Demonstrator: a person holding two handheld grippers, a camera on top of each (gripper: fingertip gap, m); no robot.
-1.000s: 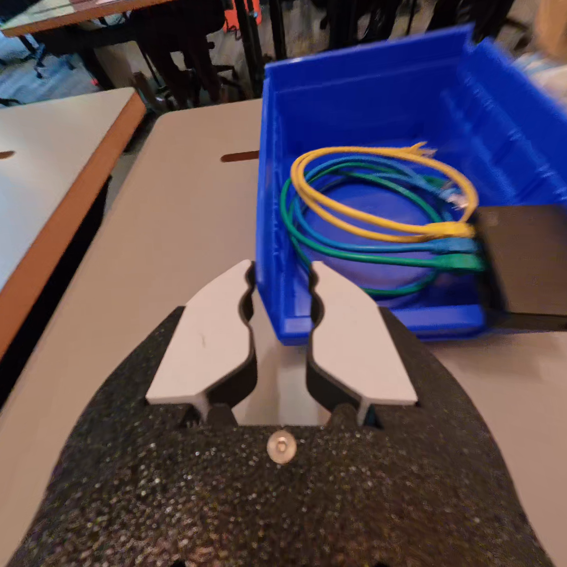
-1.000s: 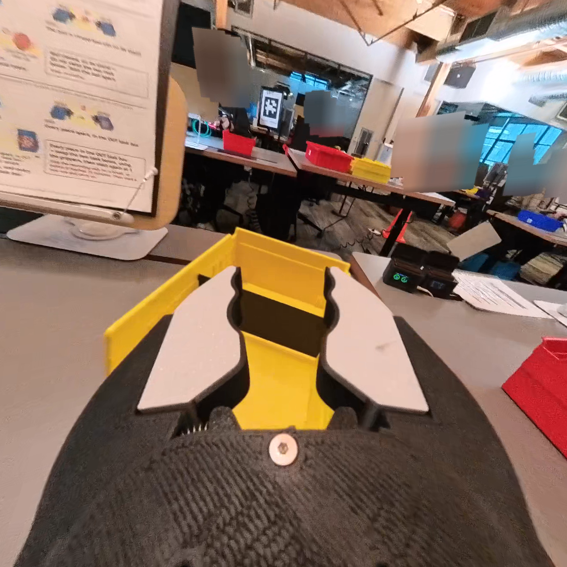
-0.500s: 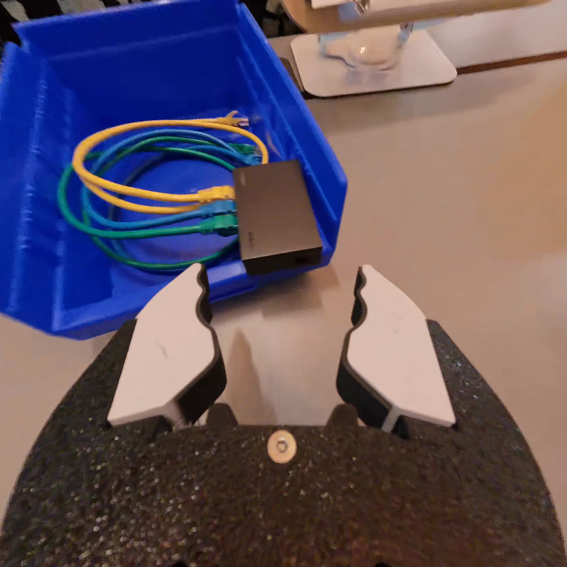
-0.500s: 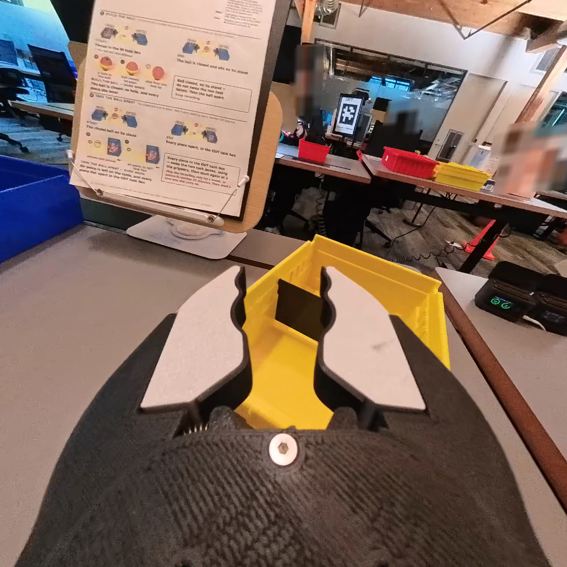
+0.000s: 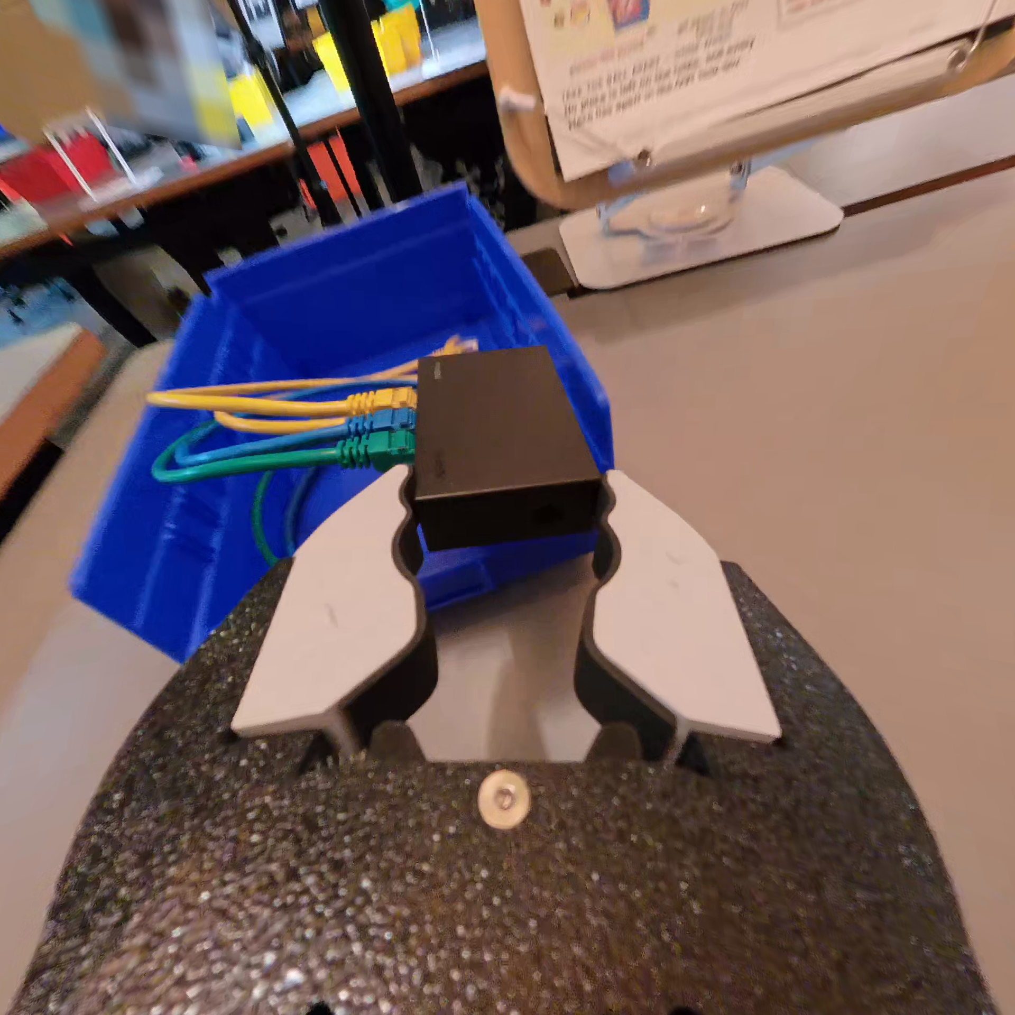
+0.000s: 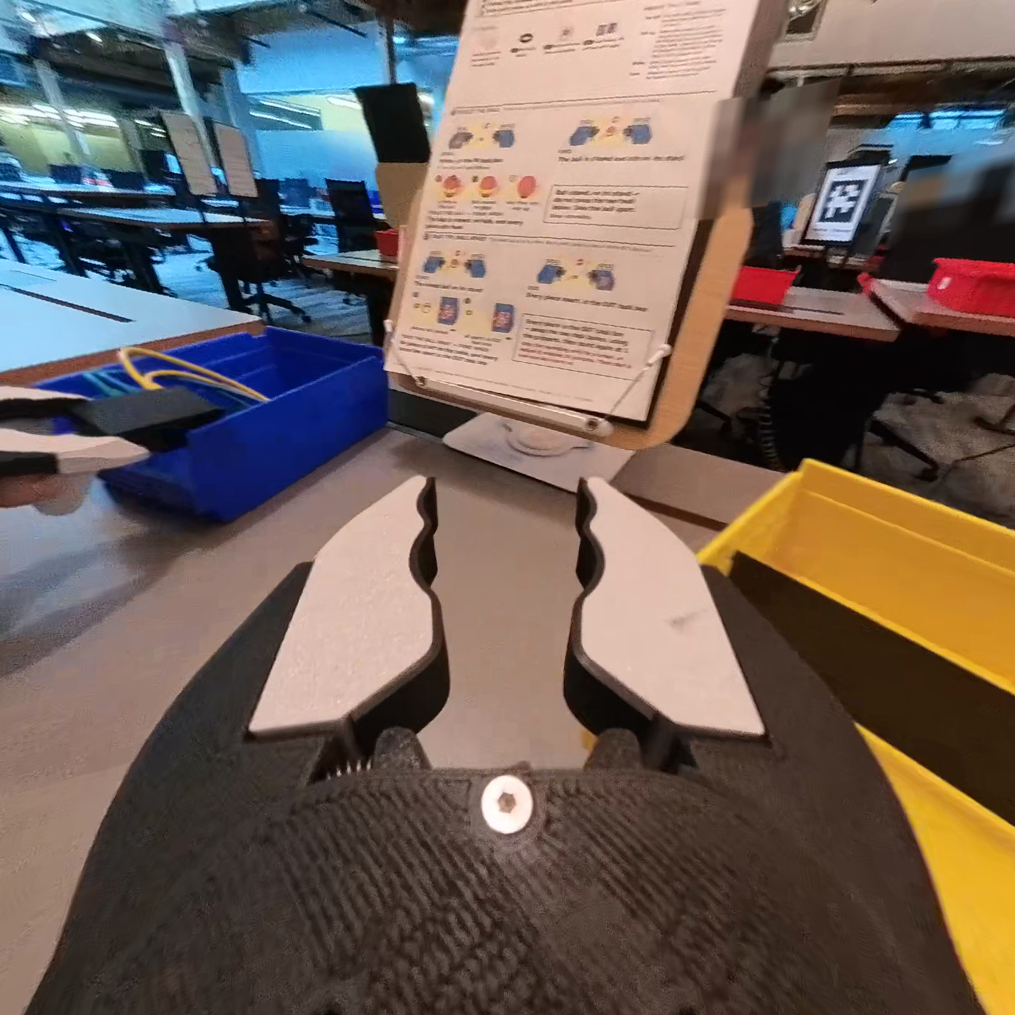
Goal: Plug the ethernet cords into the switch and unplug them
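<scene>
Left gripper (image 5: 504,494) clamps switch (image 5: 497,428) over blue bin's (image 5: 351,307) front corner; right gripper (image 6: 505,513) wide, empty; unplugging calls for gripping green plug (image 5: 379,449)

Flat grey-beige tabletop (image 5: 796,439) with a brown wooden edge carries three things directly. Open blue plastic bin (image 5: 137,549) sits at the left — in the right wrist view it shows far left (image 6: 263,456). White flat base of a tan wooden document stand (image 6: 527,456) rests near the back edge, just beside the bin. Open yellow plastic bin (image 6: 780,522) sits right — apart from both.
</scene>
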